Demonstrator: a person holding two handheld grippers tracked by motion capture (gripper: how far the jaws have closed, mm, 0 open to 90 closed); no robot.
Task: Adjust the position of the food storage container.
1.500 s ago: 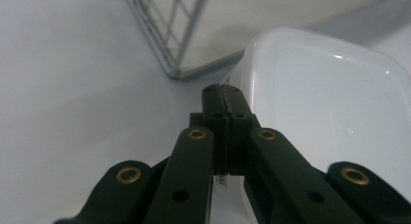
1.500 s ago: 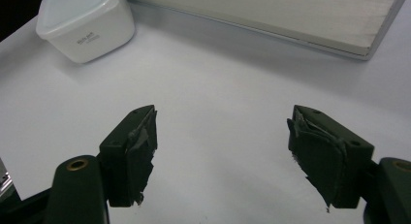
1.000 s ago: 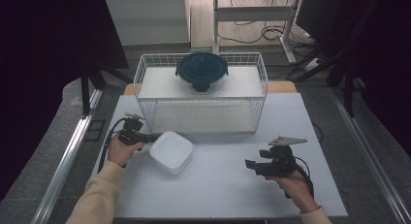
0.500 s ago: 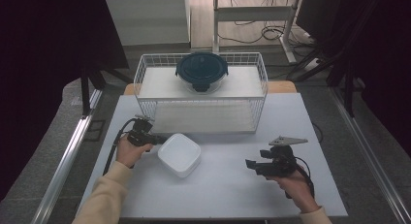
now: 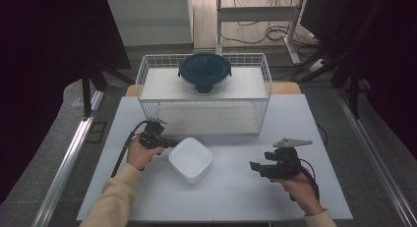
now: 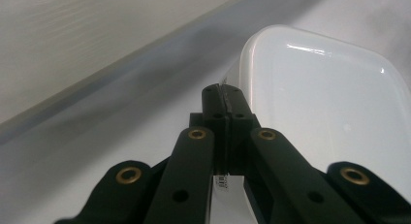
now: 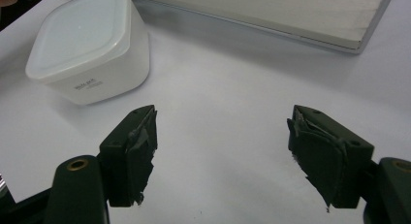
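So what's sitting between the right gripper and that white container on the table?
Nothing: in the right gripper view, only bare white tabletop separates the open right gripper from the white container.

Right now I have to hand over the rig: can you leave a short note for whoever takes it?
Left gripper: shut on the rim of the white box, lid on, at the middle of the table.
Right gripper: open, holding nothing, apart from the box.
Wire basket at the back holds a dark-lidded round container.
Done: box gripped. Left, likely: carry it to the basket.
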